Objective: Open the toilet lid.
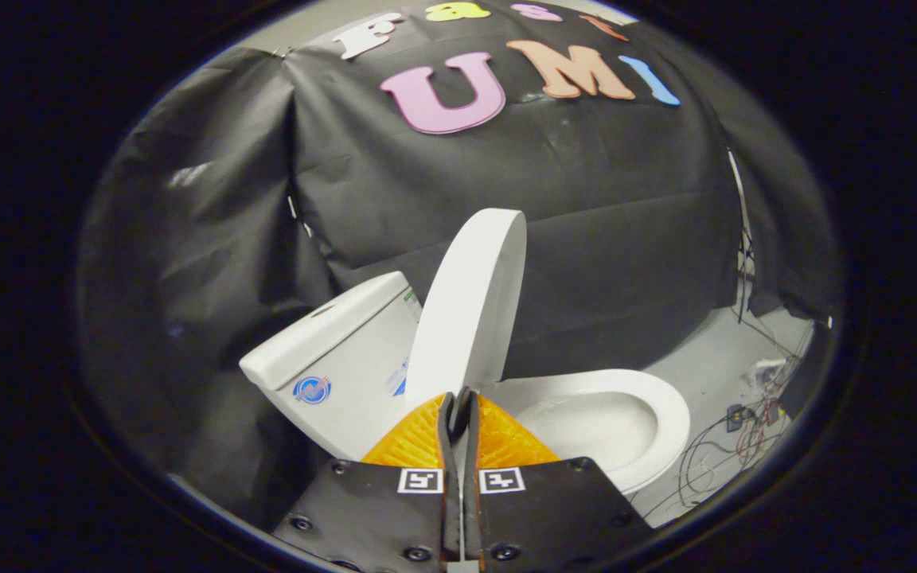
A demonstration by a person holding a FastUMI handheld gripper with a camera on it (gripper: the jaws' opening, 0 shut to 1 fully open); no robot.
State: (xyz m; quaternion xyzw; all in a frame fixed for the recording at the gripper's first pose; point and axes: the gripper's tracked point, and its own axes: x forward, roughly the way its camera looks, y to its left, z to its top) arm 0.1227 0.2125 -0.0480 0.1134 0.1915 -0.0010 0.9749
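A white toilet stands against the black cloth wall, with its tank (331,350) to the left beyond the fingers. The lid (470,302) is raised and stands nearly upright, leaning toward the tank. The seat and the open bowl (618,422) lie uncovered to the right of the fingers. My gripper (458,396) is shut, its two fingers pressed together with nothing visible between them. Its tips sit right at the lower part of the lid; whether they touch it I cannot tell.
Black cloth walls close in behind and on both sides of the toilet. A tangle of cables (745,434) lies on the grey floor (713,366) to the right of the bowl.
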